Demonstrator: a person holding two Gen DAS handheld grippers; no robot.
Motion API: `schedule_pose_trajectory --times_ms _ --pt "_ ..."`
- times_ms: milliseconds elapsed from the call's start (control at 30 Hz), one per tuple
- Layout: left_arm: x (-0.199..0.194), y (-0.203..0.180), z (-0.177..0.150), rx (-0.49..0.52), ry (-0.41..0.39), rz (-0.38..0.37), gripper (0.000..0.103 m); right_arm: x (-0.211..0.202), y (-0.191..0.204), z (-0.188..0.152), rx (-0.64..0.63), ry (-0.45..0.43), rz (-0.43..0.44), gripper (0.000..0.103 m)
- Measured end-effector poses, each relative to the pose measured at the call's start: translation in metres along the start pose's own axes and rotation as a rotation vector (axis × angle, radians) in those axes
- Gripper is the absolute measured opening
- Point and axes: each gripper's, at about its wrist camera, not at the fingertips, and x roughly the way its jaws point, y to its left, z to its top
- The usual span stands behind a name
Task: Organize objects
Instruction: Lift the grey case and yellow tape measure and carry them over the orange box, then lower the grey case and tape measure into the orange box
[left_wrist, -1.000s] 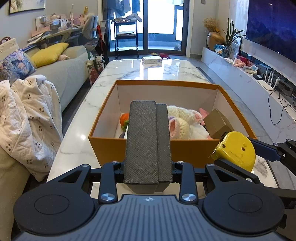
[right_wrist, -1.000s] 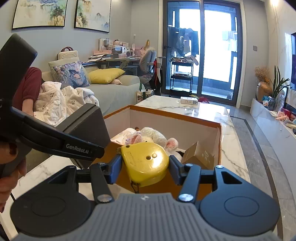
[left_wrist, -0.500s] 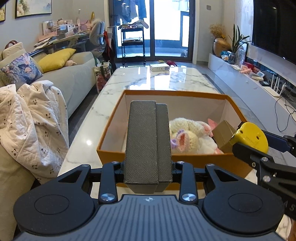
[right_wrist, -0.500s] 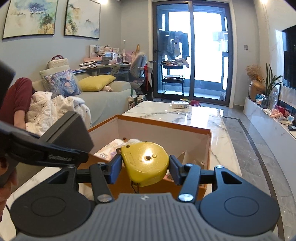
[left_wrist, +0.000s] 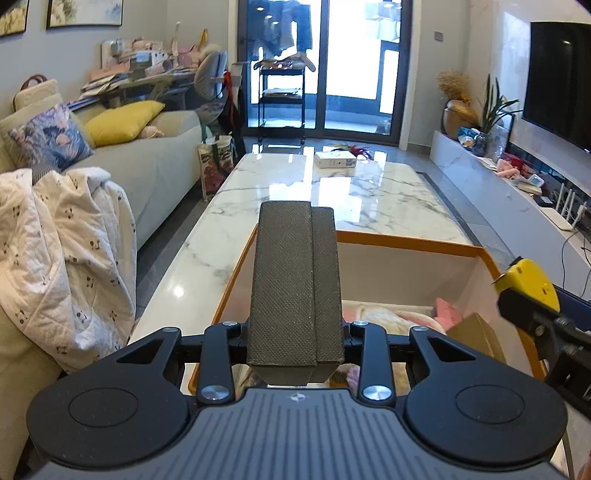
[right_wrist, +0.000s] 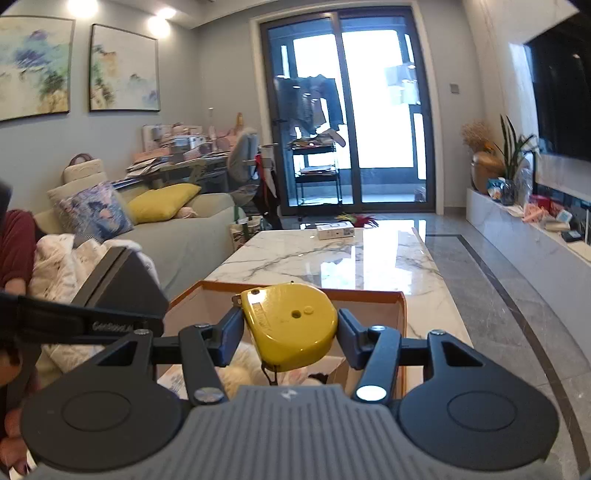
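Hovering over the orange box (left_wrist: 406, 242): left gripper (left_wrist: 295, 347) clamping a grey block (left_wrist: 295, 284), right gripper (right_wrist: 290, 332) clamping, seemingly, a yellow tape measure (right_wrist: 291, 325).

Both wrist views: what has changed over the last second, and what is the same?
Both grippers have advanced over the orange box and lifted slightly, so the box sits lower in both views and more marble table shows beyond it. Unchanged: the left gripper stays shut on the grey textured case, the right gripper on the yellow tape measure. Nothing was released.
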Motion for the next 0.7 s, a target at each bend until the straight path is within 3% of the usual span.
schedule_pose_trajectory --times_ms 367,700 --pt "0.047 -0.006 0.002 -0.025 0.064 -0.019 0.038 0.050 -0.011 -0.008 0.064 0.083 -0.023 0.056" --pt "0.068 -0.008 -0.011 0.009 0.119 0.027 0.038 0.073 -0.003 -0.029 0.040 0.152 -0.035 0.056"
